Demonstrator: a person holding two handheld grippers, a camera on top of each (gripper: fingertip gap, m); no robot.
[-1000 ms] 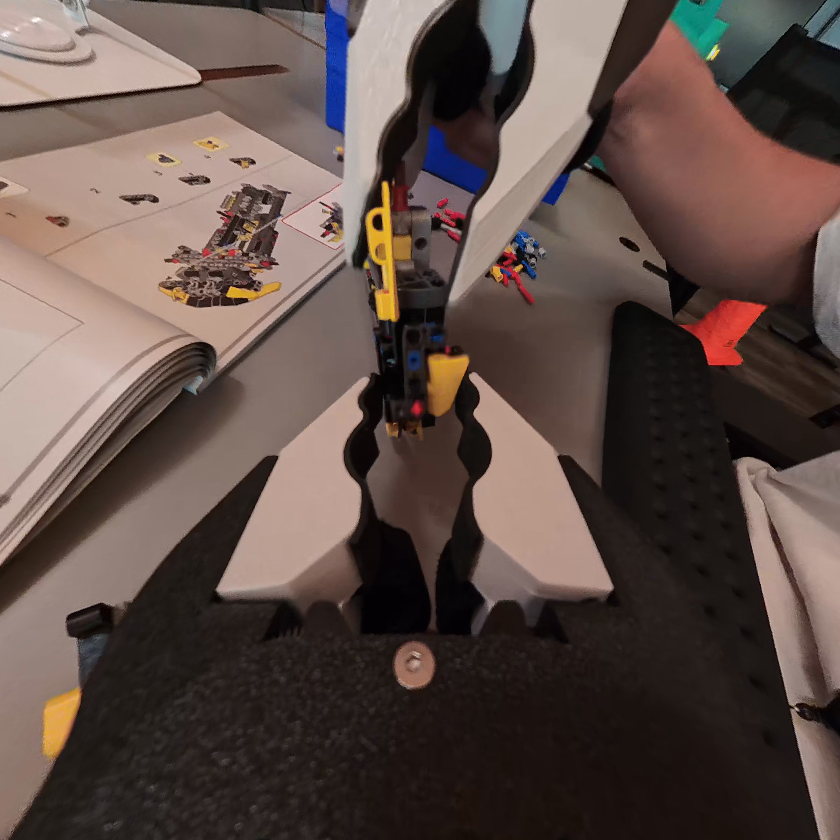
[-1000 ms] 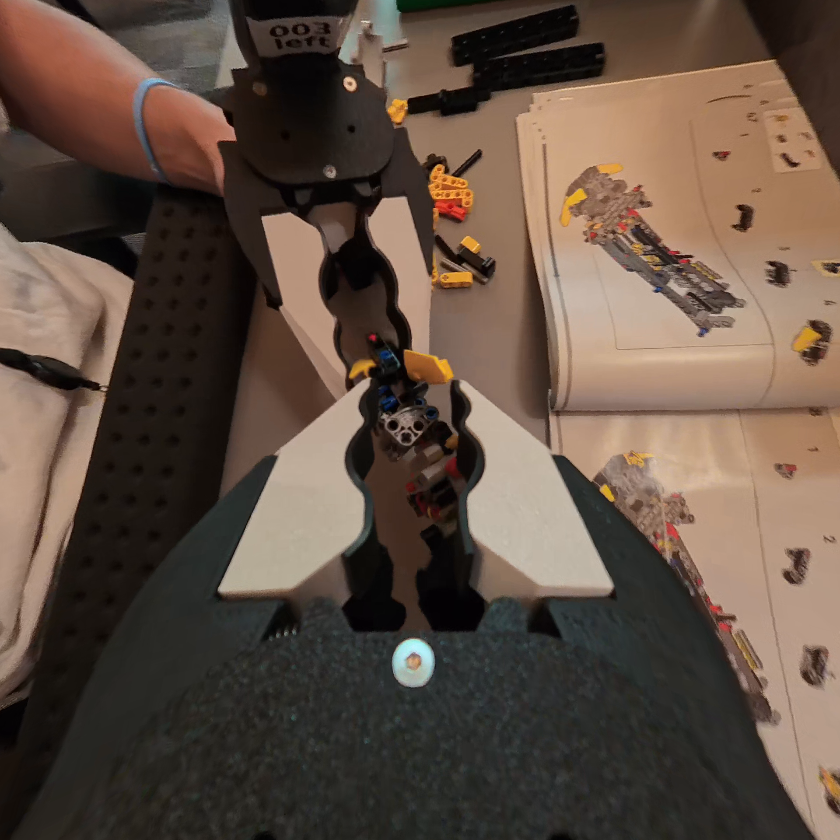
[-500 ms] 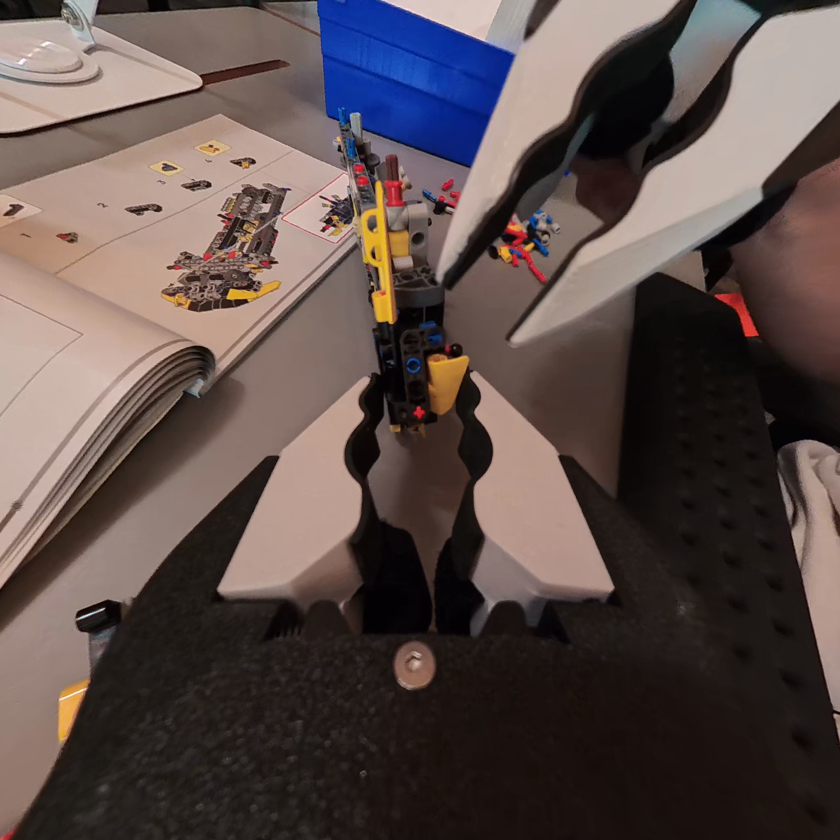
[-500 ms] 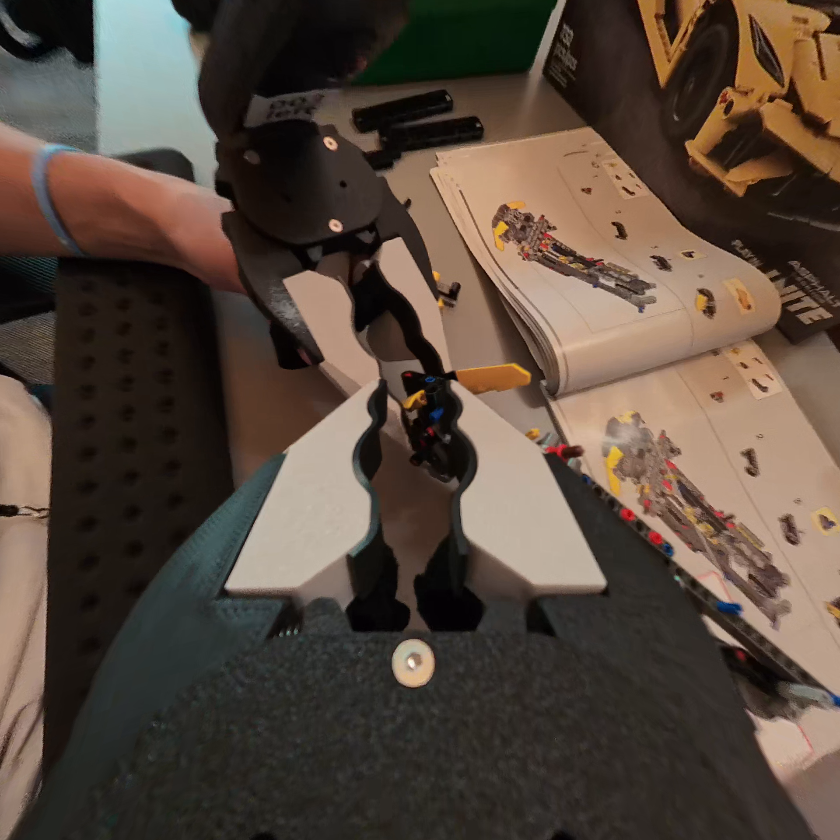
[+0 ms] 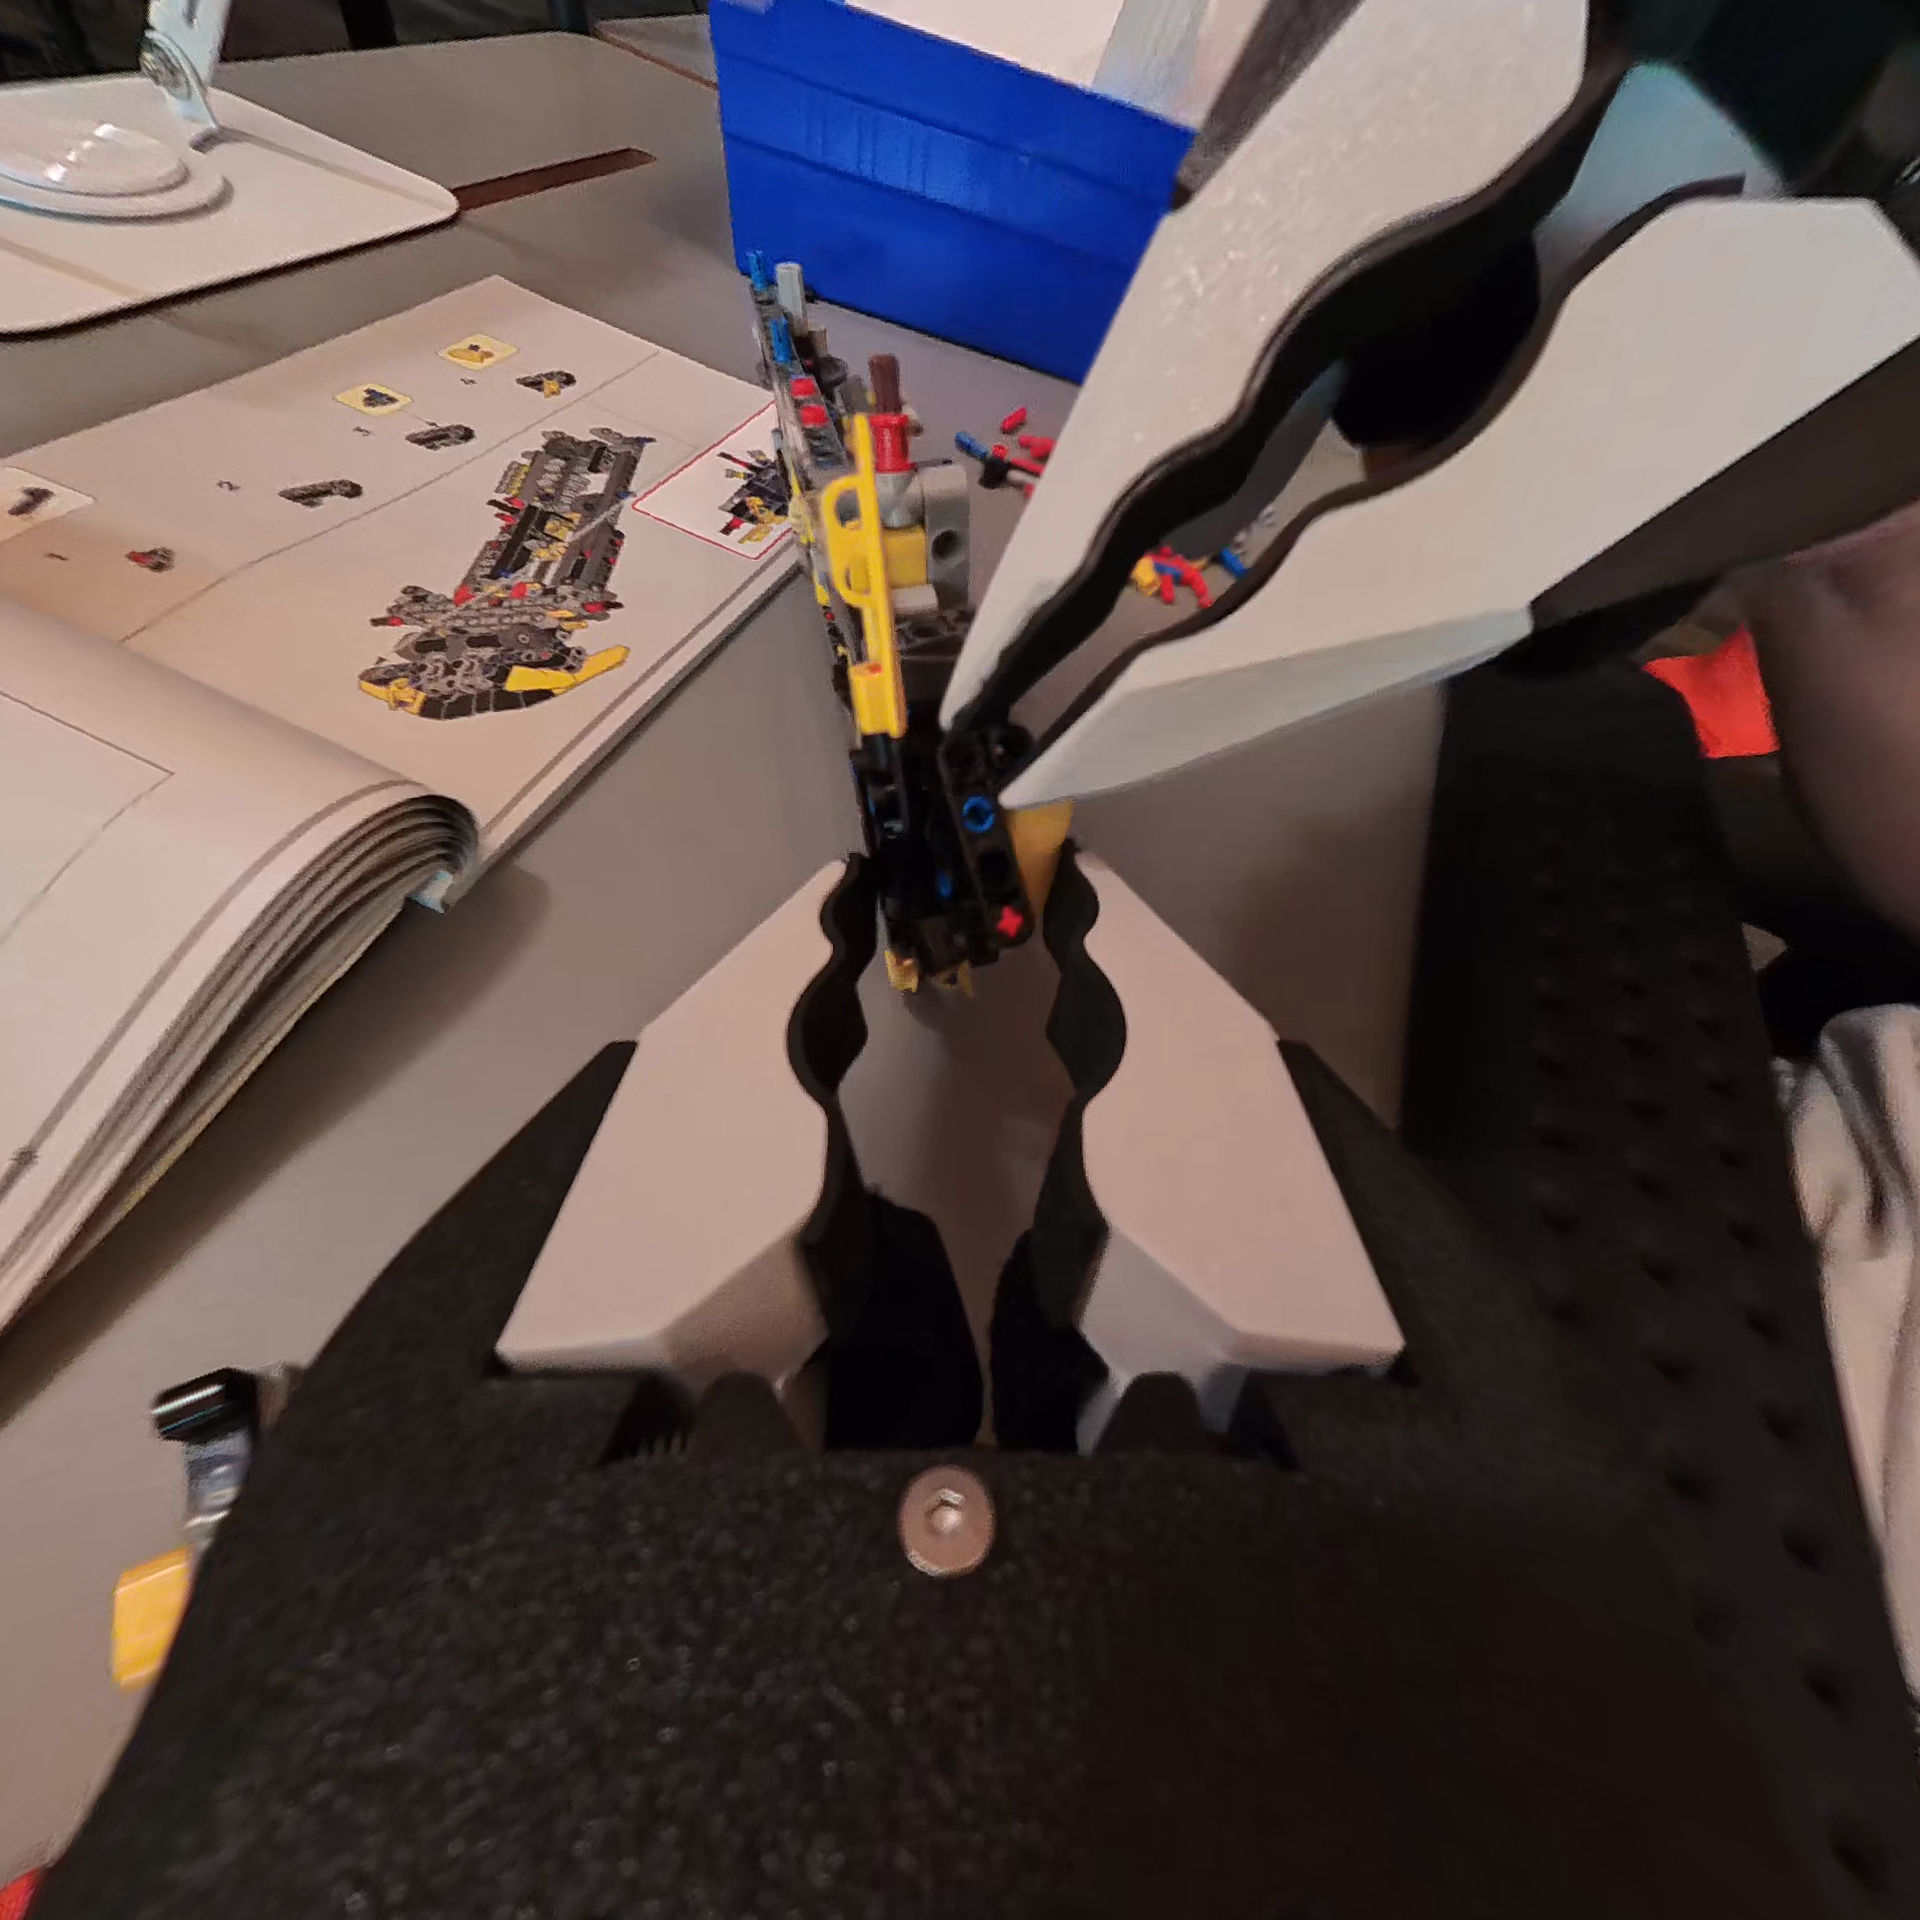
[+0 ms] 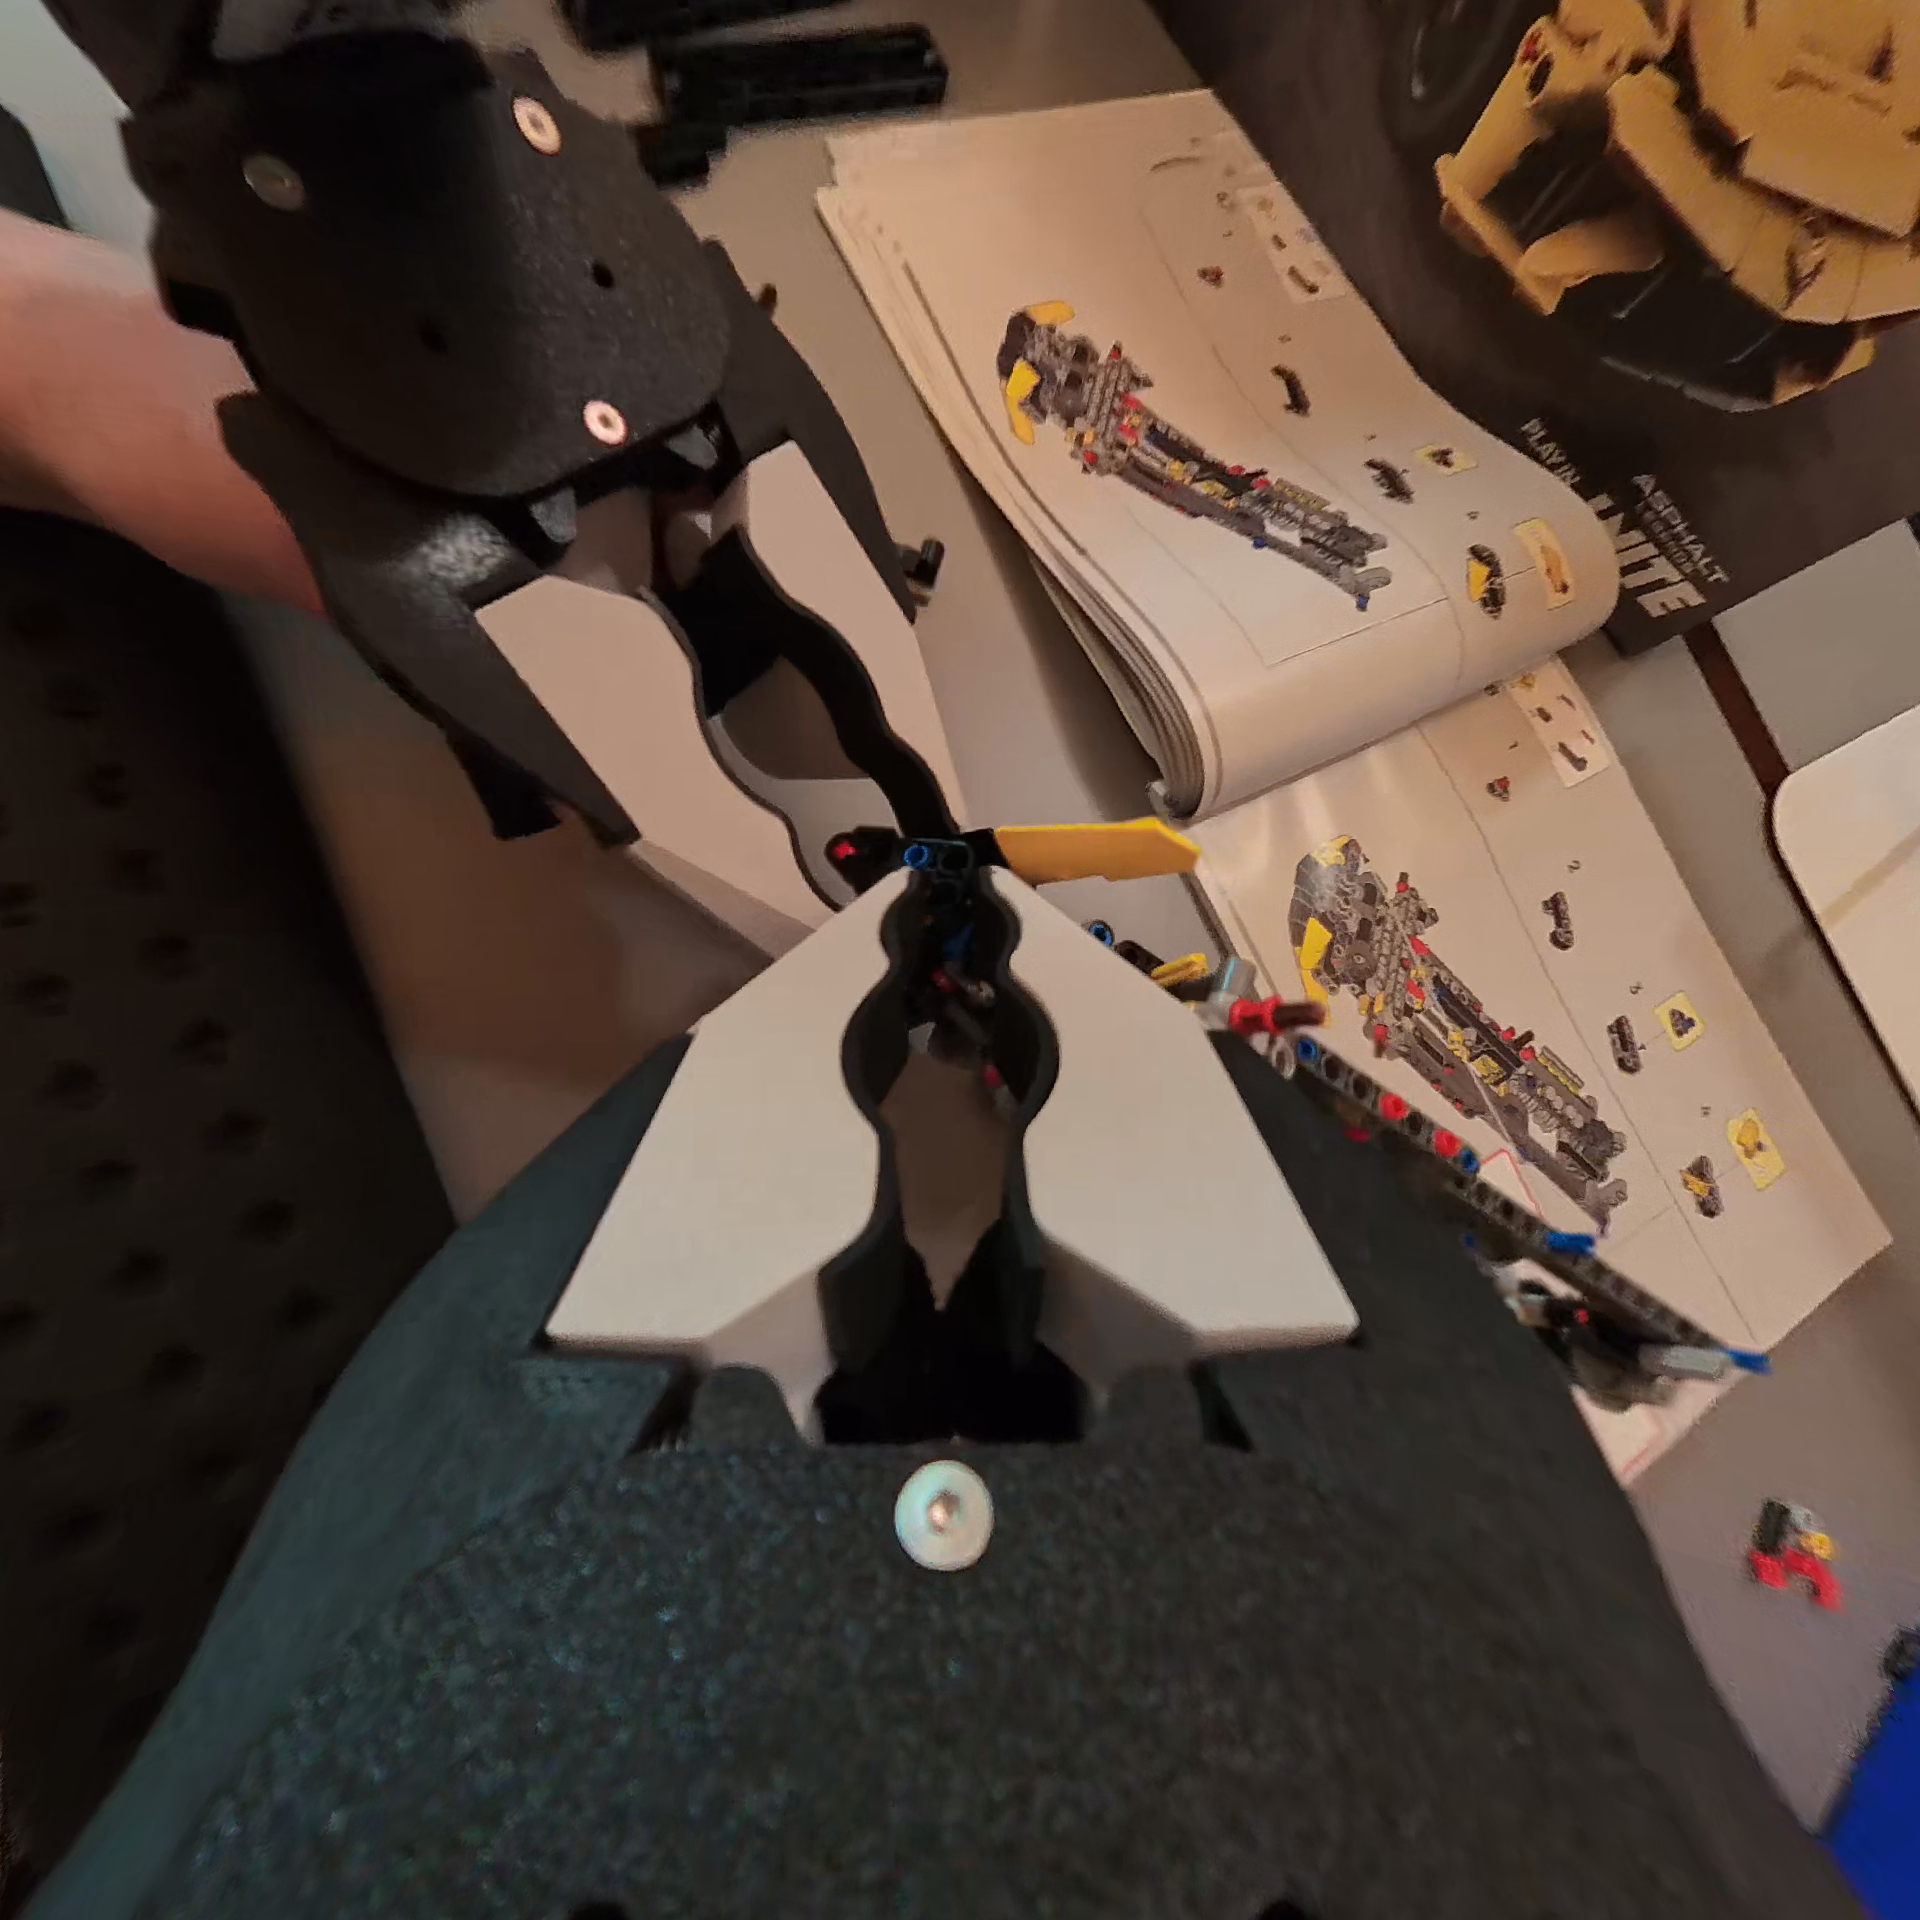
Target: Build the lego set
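The long black, grey and yellow lego assembly [image 5: 868, 582] stands upright, its lower end between my left gripper's tips. My left gripper [image 5: 961, 894] is shut on it. My right gripper [image 5: 992, 753] reaches in from the upper right and pinches a black beam of the assembly just above the left tips. In the right wrist view my right gripper [image 6: 948, 883] is shut on that black part, with a yellow panel [image 6: 1091, 847] sticking out to the right. The assembly's long beam [image 6: 1455, 1164] runs out under the right finger. The left gripper [image 6: 883, 842] comes in from the upper left.
An open instruction booklet [image 5: 312, 623] lies to the left and also shows in the right wrist view [image 6: 1247, 468]. A blue bin [image 5: 935, 208] stands behind, with loose small pieces [image 5: 1174, 571] in front of it. A black perforated mat [image 5: 1558, 1039] is on the right. The set's box [image 6: 1662, 208] and black beams [image 6: 790, 62] lie beyond. My left and right fingertips are right by each other.
My right gripper let go of the assembly's upper part, swung out to the right, then came down and closed on the black beam near the left tips. The left gripper kept its hold.
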